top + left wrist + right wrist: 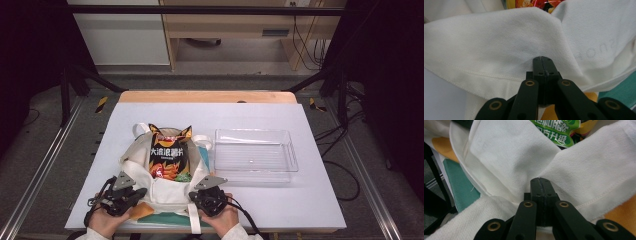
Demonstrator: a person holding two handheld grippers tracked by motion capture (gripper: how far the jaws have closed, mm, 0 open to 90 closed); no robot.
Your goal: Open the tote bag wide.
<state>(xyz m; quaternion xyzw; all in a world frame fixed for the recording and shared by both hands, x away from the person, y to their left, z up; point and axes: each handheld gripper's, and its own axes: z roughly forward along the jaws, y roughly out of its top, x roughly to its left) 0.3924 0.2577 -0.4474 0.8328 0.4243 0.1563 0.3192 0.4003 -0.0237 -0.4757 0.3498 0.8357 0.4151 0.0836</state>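
Near-edge centre is blocked: cream canvas tote bag (165, 187) spreads across it, black-and-orange foil snack bag (170, 157) sticking out of its mouth. Clear rectangular plastic tray (256, 156) sits just right of the tote, narrow gap between them. Open lanes on the pale lavender tabletop (210, 115): far strip behind both, left margin beside the tote, near-right corner in front of the tray. Black frame bars flank the table on both sides.

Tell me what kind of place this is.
Probably a lab recording station: a white-topped table inside a black metal frame, loose cables on the floor, and office cabinets behind it.
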